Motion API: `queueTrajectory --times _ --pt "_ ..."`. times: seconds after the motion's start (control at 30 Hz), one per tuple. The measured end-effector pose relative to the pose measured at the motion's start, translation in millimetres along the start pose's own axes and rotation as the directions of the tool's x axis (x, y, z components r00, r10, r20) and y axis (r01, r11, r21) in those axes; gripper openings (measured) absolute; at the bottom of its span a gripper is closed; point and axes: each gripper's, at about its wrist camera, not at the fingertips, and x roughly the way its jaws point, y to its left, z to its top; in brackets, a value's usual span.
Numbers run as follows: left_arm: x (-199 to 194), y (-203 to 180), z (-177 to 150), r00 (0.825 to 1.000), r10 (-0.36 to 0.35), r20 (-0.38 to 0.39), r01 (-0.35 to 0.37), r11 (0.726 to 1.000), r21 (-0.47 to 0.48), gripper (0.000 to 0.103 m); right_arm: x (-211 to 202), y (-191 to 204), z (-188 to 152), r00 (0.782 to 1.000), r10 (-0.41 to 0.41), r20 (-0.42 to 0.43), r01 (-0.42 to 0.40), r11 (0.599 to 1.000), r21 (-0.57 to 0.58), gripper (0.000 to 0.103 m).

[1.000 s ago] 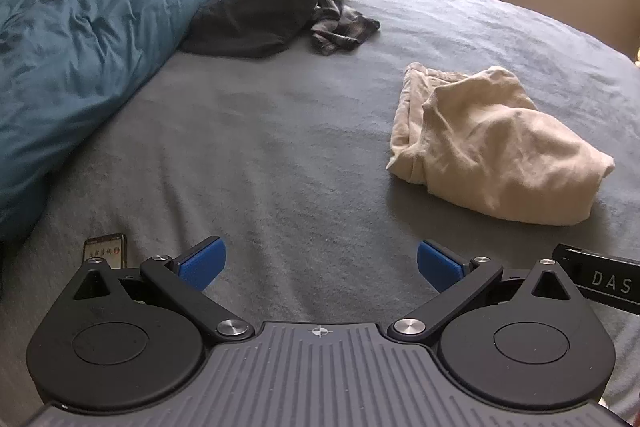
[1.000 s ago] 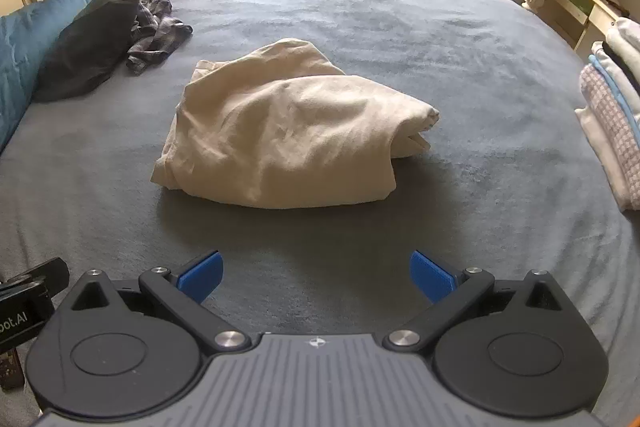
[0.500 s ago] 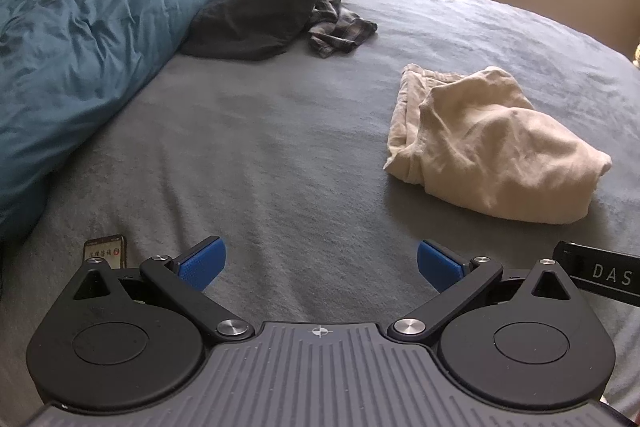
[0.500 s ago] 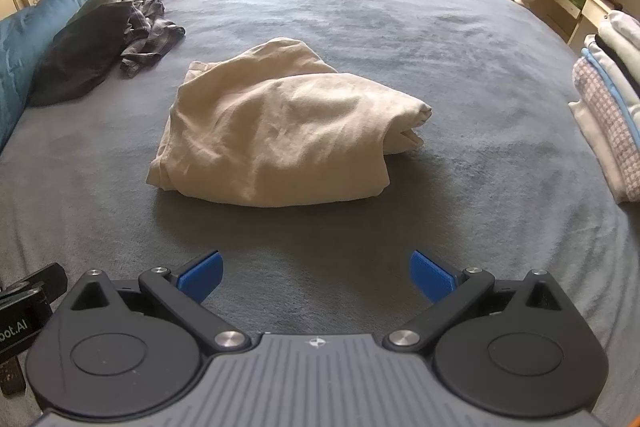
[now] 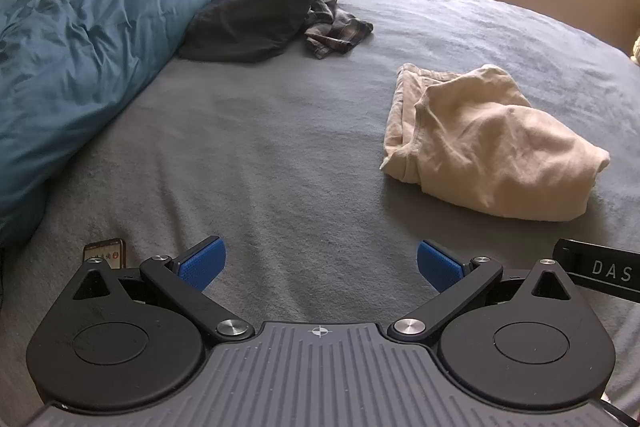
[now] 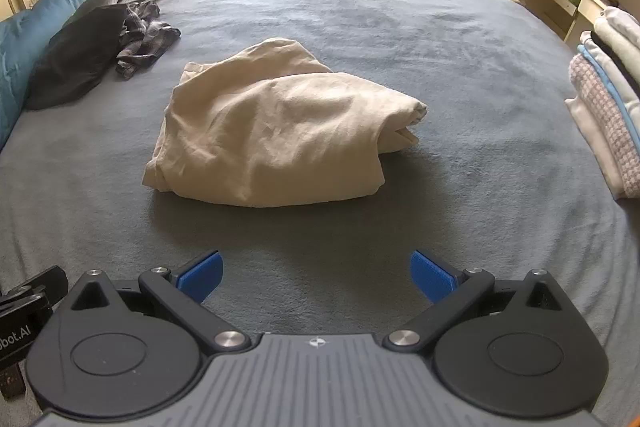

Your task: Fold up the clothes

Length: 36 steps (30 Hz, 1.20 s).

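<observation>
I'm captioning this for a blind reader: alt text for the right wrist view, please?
A crumpled beige garment lies on a grey bed, ahead of the open, empty right gripper. Dark clothes sit far left by a blue duvet; folded laundry is stacked at right.

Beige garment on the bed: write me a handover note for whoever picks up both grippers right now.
Left gripper: open, empty, over bare grey bed cover.
Right gripper: open, empty, pointed at the beige garment.
The beige garment lies in a loose heap mid-bed, untouched by either gripper.
A black garment and a plaid one lie bunched near the blue duvet.
Done: a folded stack sits at the right edge.
Left: spread and fold the beige garment, then probably the two dark ones.
</observation>
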Motion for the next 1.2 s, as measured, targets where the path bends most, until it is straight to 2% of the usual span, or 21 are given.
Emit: queueTrajectory --times 1.2 --pt "7.7 1.2 -0.2 1.000 0.001 -0.025 -0.001 1.000 -0.001 0.103 7.5 2.3 -0.2 1.000 0.004 -0.019 -0.003 1.000 0.013 0.102"
